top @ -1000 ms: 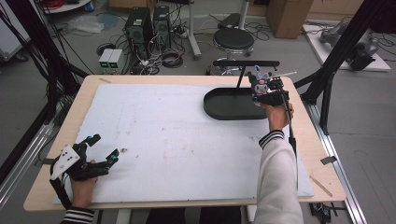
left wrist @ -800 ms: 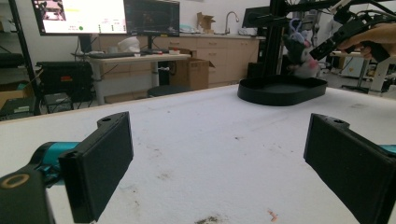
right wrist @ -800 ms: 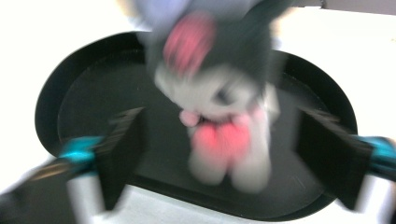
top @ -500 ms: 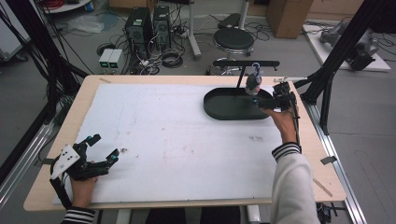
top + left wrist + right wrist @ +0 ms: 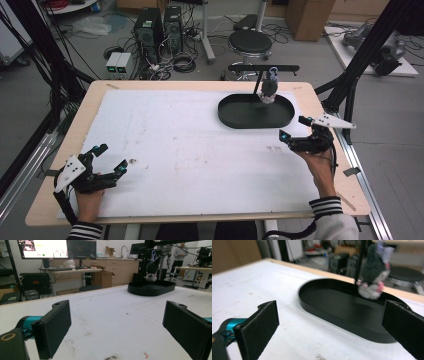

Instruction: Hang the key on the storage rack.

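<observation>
White table (image 5: 190, 150), black tray (image 5: 235, 117), hanging plush (image 5: 269, 87)

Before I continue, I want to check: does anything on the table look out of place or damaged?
Nothing stands out. The plush toy hangs over the black tray. Only small stains mark the white table cover.

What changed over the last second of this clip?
The right gripper pulled back from the hanging plush toy over the black tray toward the person, jaws open, leaving the toy on its stand. The left gripper stayed open at the near-left corner; the tray did not move.
</observation>
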Demonstrator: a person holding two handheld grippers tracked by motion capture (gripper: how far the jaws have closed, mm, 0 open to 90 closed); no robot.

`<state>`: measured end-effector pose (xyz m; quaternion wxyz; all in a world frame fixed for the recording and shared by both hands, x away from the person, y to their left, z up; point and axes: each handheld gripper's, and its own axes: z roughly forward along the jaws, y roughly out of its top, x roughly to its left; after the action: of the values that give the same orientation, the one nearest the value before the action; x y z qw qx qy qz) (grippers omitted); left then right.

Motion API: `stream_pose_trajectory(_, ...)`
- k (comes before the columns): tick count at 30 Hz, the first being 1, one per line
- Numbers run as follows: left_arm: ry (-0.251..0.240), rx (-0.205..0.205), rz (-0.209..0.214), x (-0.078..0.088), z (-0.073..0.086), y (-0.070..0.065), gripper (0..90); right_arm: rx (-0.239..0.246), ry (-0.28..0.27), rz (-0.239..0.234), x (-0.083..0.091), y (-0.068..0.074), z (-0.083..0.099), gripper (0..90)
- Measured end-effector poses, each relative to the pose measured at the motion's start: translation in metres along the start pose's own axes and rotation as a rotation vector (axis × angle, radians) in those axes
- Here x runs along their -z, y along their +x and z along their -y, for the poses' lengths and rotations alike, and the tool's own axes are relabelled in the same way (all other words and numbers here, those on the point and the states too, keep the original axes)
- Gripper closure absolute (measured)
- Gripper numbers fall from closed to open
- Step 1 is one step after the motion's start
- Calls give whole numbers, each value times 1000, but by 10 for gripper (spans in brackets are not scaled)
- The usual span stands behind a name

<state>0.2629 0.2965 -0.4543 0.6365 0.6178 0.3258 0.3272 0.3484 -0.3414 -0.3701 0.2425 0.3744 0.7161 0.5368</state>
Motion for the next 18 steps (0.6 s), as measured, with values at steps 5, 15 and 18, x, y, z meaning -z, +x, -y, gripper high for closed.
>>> stream_pose_trajectory(5, 0, -2, -1, 0, 0, 0, 86, 28, -132, -34, 10, 11, 28, 4)
stream_pose_trajectory(15, -6, -5, -1, 1, 0, 0, 86, 9, -222, -81, 1, 19, 69, 4)
stream_pose_trajectory(18, -6, -6, -1, 1, 0, 0, 86, 8, -219, -81, -3, 23, 75, 4)
